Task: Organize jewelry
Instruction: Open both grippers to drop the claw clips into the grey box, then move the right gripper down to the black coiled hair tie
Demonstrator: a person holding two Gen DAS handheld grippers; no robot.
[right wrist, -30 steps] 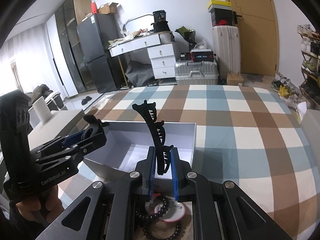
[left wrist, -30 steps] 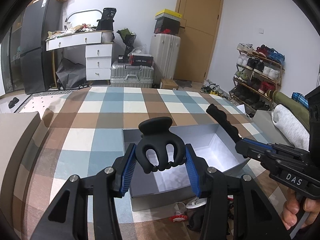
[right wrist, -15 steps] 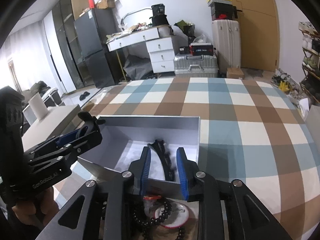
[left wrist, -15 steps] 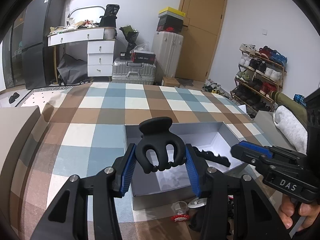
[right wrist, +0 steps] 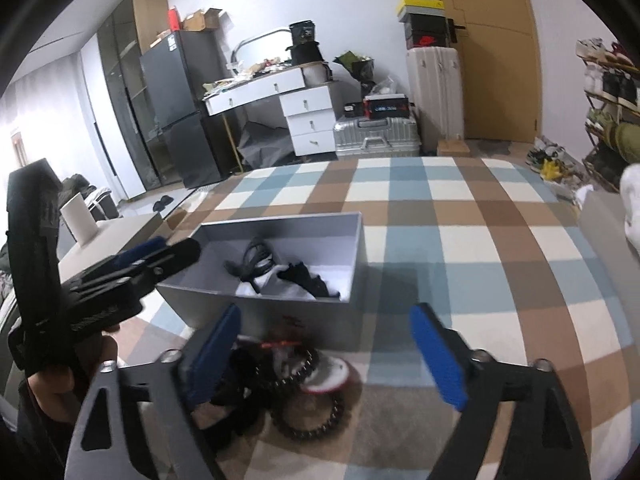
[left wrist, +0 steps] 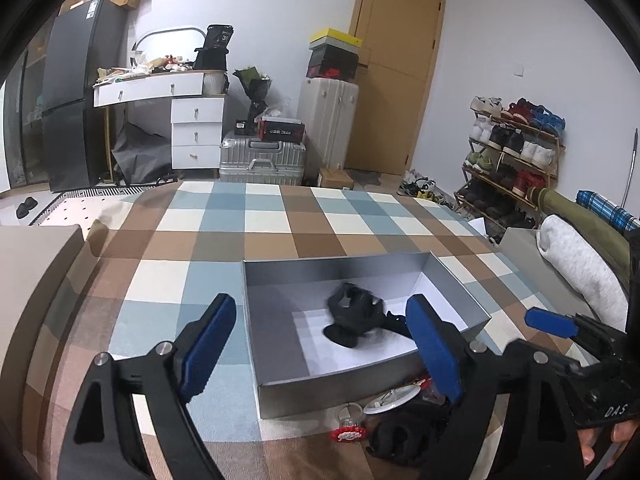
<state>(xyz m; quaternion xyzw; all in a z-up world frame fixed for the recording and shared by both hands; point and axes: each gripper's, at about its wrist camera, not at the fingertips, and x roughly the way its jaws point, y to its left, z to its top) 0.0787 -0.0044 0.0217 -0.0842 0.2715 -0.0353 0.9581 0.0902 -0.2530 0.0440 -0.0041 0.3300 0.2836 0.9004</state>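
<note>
My left gripper [left wrist: 320, 346] hangs over the near edge of the grey box [left wrist: 336, 259], its jaws opening with nothing between the blue pads. The black claw clip [left wrist: 352, 314] lies blurred on the box's white floor. A long black toothed clip [left wrist: 394, 322] lies beside it, partly hidden behind my finger. My right gripper [right wrist: 326, 360] is also opening and empty, just in front of the box [right wrist: 280, 222]. In the right wrist view the claw clip [right wrist: 256, 260] and the long clip [right wrist: 308, 278] both rest inside the box.
In front of the box lies a pile of loose pieces: a black bead bracelet [right wrist: 308, 420], a round red-and-white item [right wrist: 328, 376] and a small red piece [left wrist: 347, 434]. The checked cloth [left wrist: 224, 236] covers the table. A grey cushion [left wrist: 576, 264] sits at the right edge.
The left jaws spread and the claw clip dropped into the box. The right jaws let the long clip fall into the box, then opened wide and drew back a little.
</note>
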